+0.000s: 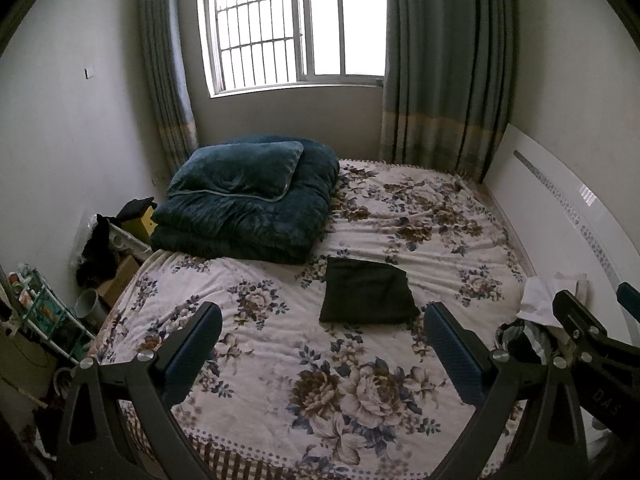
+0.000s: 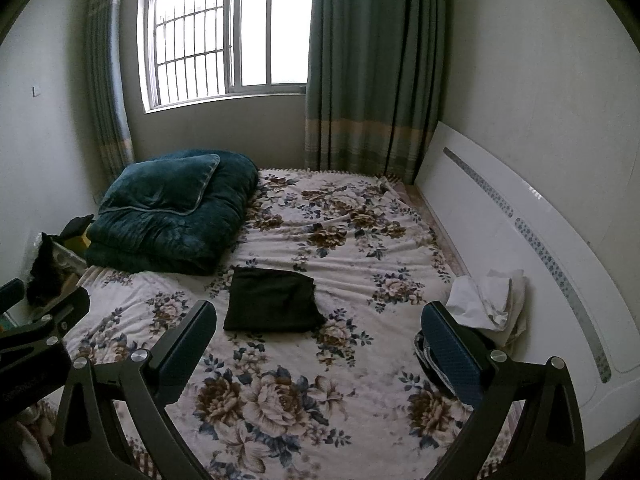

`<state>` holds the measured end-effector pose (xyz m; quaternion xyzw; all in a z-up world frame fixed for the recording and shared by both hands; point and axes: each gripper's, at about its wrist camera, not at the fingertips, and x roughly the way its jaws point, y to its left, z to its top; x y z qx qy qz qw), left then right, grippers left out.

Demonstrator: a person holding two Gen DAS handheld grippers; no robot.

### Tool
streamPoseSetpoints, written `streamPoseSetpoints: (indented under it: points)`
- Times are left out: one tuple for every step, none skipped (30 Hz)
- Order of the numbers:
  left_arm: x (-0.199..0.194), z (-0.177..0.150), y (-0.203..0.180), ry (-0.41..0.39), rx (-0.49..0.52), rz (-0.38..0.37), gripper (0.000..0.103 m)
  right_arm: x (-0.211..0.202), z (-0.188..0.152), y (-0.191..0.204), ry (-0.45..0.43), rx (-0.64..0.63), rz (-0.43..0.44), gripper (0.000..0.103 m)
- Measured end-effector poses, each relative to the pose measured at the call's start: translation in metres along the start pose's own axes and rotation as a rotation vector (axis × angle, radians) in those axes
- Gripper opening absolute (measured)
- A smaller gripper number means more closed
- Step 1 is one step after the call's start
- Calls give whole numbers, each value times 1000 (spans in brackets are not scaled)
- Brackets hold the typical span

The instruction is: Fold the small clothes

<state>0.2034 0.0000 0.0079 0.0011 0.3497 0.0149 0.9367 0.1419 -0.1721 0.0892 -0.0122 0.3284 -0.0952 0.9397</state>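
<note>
A floral bedspread (image 1: 280,360) covers the bed under a barred window (image 1: 296,24). A folded black garment (image 1: 366,298) lies mid-bed; white clothes (image 2: 492,298) sit right. Both the left hand-held gripper (image 1: 322,340) and the right hand-held gripper (image 2: 318,340) hover with jaws apart, empty.
</note>
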Motion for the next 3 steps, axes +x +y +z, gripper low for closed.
streamPoseSetpoints:
  points:
    - [0,2,1,-2,0,-1,103,0,0,-1,0,1,-2,103]
    - [0,2,1,0,-1,-5,103,1,0,-1,3,2,0,103]
    - [-1,3,1,1,-3,-5,103,0,-1,-1,2,5,-1,103]
